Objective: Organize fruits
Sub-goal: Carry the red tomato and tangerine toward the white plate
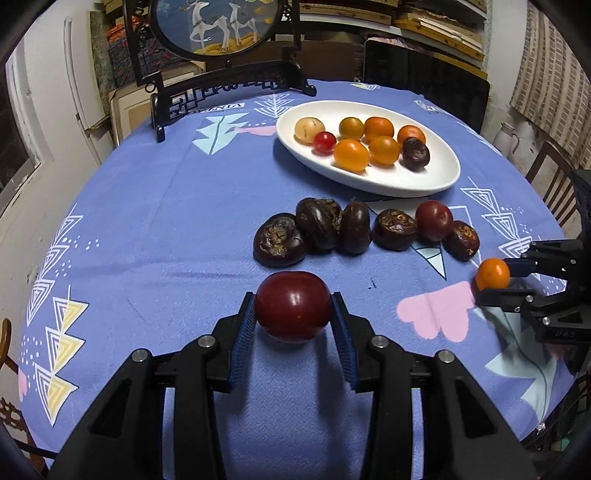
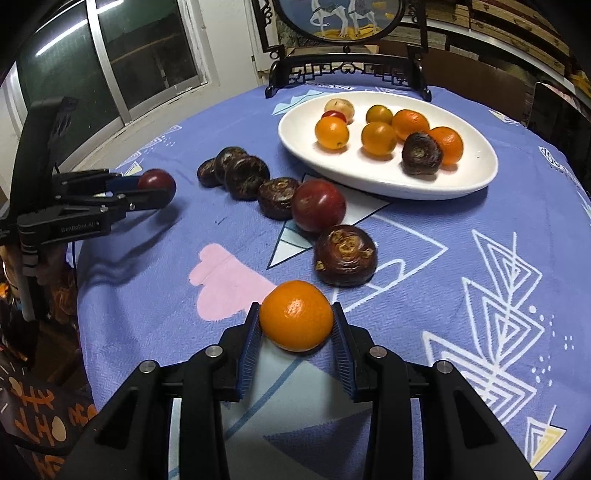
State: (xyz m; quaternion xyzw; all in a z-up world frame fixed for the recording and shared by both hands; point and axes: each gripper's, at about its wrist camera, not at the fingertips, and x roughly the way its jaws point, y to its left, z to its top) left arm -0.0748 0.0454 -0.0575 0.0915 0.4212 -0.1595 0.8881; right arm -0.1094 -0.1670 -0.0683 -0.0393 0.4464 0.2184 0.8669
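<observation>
Hidden or cut off: the hands that carry the grippers lie outside both views; the framed deer screen (image 1: 218, 29) at the table's far edge is cropped at the top.
Hard to make out: in the left wrist view the right gripper is partly blurred at the frame edge.
Left gripper (image 1: 294, 314): low over the blue tablecloth (image 1: 147, 221), fingers pointing toward the plate, blue pads clamped on either side of a dark red plum (image 1: 293, 306).
Right gripper (image 2: 296, 321): low over the cloth beside the pink patch (image 2: 229, 284), pads clamped on a small orange (image 2: 296, 315).
Loose fruit: a curved row of dark water chestnuts (image 1: 317, 225) with a second red plum (image 1: 434, 220) among them, on the cloth between the grippers and the plate.
White plate (image 1: 406, 181): near the screen, holding orange and yellow fruits (image 1: 351, 155), one small red one (image 1: 325, 142), one pale one (image 1: 309, 130) and a water chestnut (image 1: 415, 153).
</observation>
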